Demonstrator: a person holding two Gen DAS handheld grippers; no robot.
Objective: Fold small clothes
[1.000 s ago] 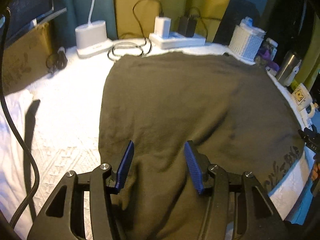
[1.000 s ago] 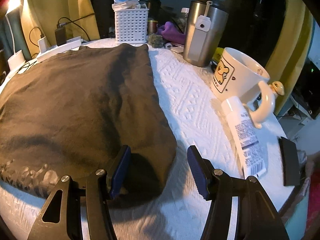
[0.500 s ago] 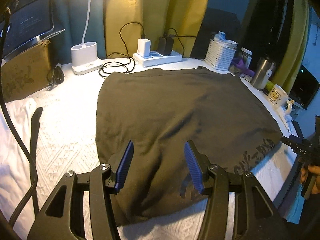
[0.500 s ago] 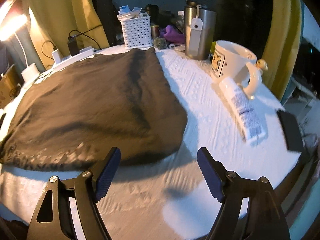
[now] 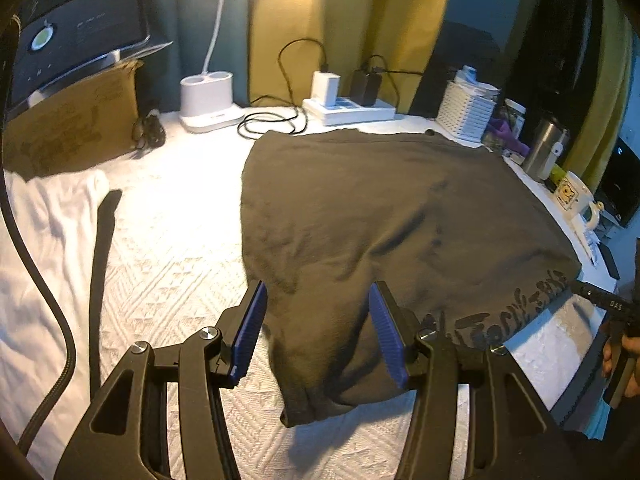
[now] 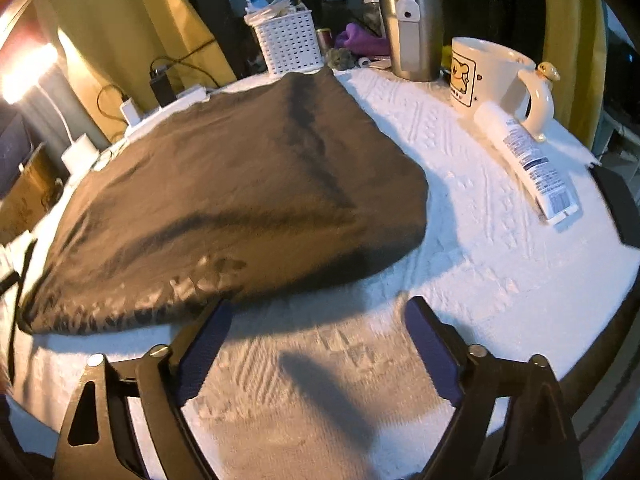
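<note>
- While spread flat across the white textured table cover (image 5: 168,264), dark folded garment (image 5: 384,216) at centre, printed lettering along its near edge.
- Left gripper (image 5: 320,332) over the garment's near corner, blue pads set apart, cloth lying between them, no clamping visible.
- Right gripper (image 6: 316,344) off the garment's near edge, jaws widening, only bare cover between them.
- Just right of the garment: lotion tube (image 6: 528,164) leaning against a cartoon mug (image 6: 484,76), steel tumbler (image 6: 412,28) behind.
- At the far edge: white basket (image 6: 290,42), power strip (image 5: 348,106) with chargers, lamp base (image 5: 208,100).
</note>
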